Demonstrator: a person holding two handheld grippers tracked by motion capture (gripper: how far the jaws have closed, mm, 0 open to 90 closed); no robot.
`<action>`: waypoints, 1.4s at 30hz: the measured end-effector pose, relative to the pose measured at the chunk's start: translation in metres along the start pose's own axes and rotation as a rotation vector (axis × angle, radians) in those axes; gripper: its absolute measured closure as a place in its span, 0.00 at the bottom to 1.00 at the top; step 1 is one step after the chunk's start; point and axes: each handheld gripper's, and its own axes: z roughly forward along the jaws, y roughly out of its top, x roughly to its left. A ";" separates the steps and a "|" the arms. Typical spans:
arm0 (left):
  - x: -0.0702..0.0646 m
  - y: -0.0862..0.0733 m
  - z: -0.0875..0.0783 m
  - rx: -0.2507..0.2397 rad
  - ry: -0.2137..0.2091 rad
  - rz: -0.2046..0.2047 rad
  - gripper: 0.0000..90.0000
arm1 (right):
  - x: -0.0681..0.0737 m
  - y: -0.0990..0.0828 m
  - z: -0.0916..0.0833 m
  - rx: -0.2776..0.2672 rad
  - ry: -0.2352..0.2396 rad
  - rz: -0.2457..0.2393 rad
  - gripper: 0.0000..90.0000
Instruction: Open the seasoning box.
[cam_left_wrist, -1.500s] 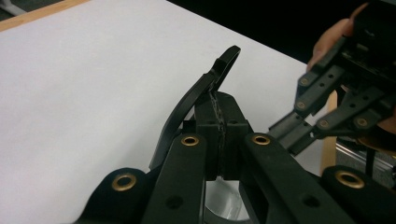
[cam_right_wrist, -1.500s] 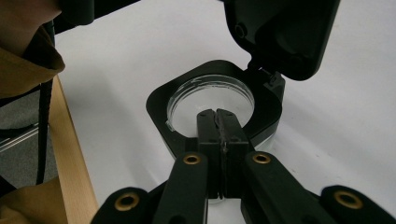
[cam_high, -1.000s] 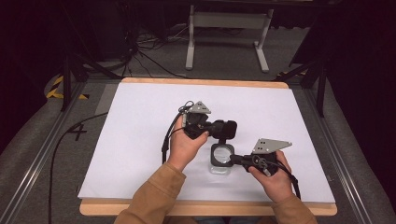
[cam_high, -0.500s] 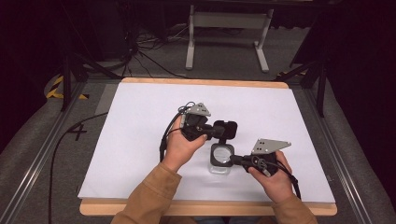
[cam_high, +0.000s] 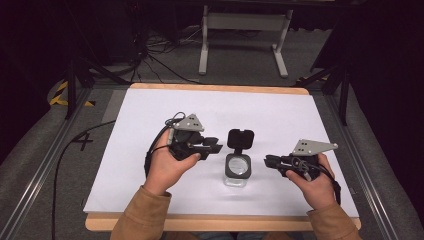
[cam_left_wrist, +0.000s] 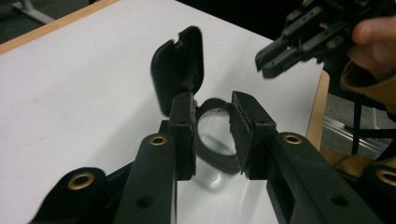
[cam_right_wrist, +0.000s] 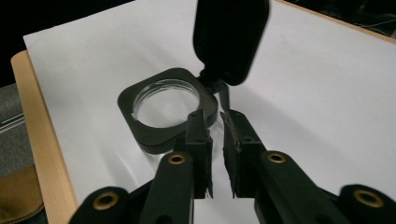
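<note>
My left gripper (cam_high: 214, 145) hovers just left of the clear jar (cam_high: 237, 170), its jaws parted with nothing between them. The jar stands upright on the white tabletop (cam_high: 150, 110), nearer the front edge than the back and about midway between the side edges. Its black hinged lid (cam_high: 240, 138) is flipped up and open, leaning toward the back edge. My right gripper (cam_high: 268, 161) sits just right of the jar, apart from it, jaws drawn close with only a narrow slit, holding nothing.
</note>
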 end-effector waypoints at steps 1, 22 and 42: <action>0.001 -0.003 -0.002 0.003 0.009 -0.009 0.76 | -0.004 0.000 -0.003 0.000 -0.006 0.002 0.88; 0.059 -0.082 -0.027 0.080 0.211 -0.169 0.59 | -0.055 -0.019 -0.005 0.022 -0.116 0.079 0.68; 0.093 -0.129 0.005 0.177 0.148 -0.169 0.54 | -0.094 -0.067 0.022 0.156 -0.168 0.169 0.60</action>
